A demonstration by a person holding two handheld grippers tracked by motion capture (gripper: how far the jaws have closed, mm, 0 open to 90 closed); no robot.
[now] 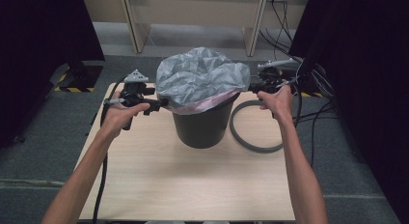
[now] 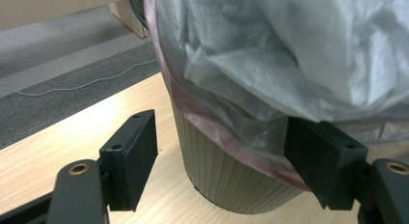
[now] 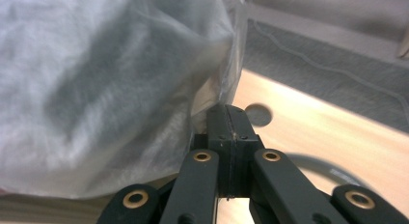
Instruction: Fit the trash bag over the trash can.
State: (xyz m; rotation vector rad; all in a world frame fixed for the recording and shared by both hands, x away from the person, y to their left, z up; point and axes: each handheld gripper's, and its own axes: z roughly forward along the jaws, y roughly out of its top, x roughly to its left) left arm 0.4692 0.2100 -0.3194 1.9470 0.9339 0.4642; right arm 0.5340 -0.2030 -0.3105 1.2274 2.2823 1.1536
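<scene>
High view: black bin (image 1: 202, 125) stands upright at frame centre on the wooden surface (image 1: 183, 185), long axis vertical, mouth up. Grey bag (image 1: 200, 77) billows out of the top, w/ a pink band draped over the rim. Left hand-held gripper (image 1: 161, 103) sits left of centre, tips at the bag's edge by the rim. Right hand-held gripper (image 1: 251, 86) is right of centre at the bag's opposite edge. A grey ring (image 1: 251, 142) lies flat on the surface just right of the bin. Jaw states hard to read from here.

Left gripper view: shows what the high view can't, i.e. the left hand-held gripper (image 2: 222, 161) jaws spread wide, one pad at lower left clear of everything, the other at lower right close against the bag's (image 2: 289, 55) hanging fold. Whether that pad touches, can't tell. Bin's (image 2: 231, 171) ribbed wall sits between the jaws at bottom centre, pink band running diagonally above it. Not pinching anything.

Right gripper view: right hand-held gripper (image 3: 226, 122) jaws pressed together at bottom centre, w/ a fold of the bag (image 3: 96, 79) drawn down to their tips; film looks nipped between them. Bag covers the left and upper left; surface (image 3: 328, 137) runs at right, w/ a blurred bit of the ring (image 3: 318, 166) at lower right.
</scene>
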